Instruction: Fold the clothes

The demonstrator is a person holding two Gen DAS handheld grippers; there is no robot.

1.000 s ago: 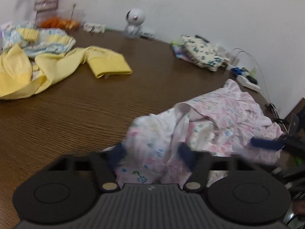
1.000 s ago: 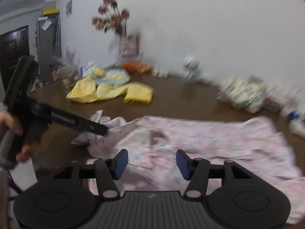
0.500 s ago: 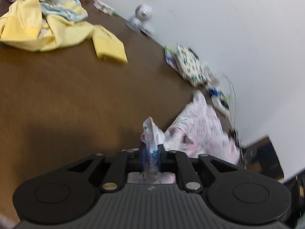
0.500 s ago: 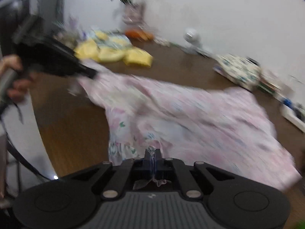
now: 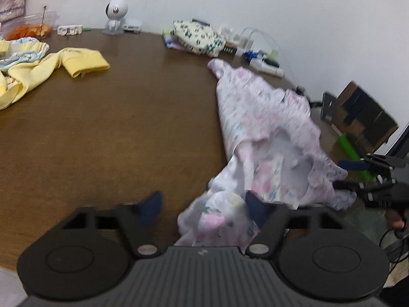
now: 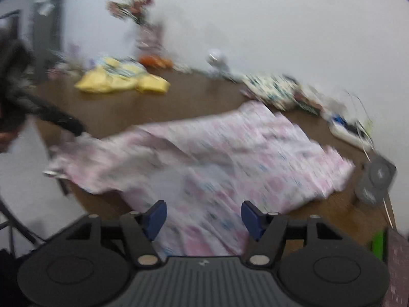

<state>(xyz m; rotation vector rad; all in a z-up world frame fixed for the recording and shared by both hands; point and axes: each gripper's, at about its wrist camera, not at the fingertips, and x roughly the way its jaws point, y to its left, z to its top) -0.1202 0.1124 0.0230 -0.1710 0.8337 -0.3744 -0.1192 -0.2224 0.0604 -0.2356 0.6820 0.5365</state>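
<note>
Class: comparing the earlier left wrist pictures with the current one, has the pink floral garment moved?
Yes. The pink floral garment now stretches farther back, toward the folded floral cloth.

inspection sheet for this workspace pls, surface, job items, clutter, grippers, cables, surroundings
surface: brown wooden table, mostly bare in the middle
job's things: pink floral garment spread out; yellow garment crumpled; folded patterned clothes at the back
clutter: small white camera, orange food tub
grippers: left gripper opening, cloth between the fingers; right gripper opening over the pink cloth
cables: wires and power strip by the wall
surroundings: white wall, cardboard box
</note>
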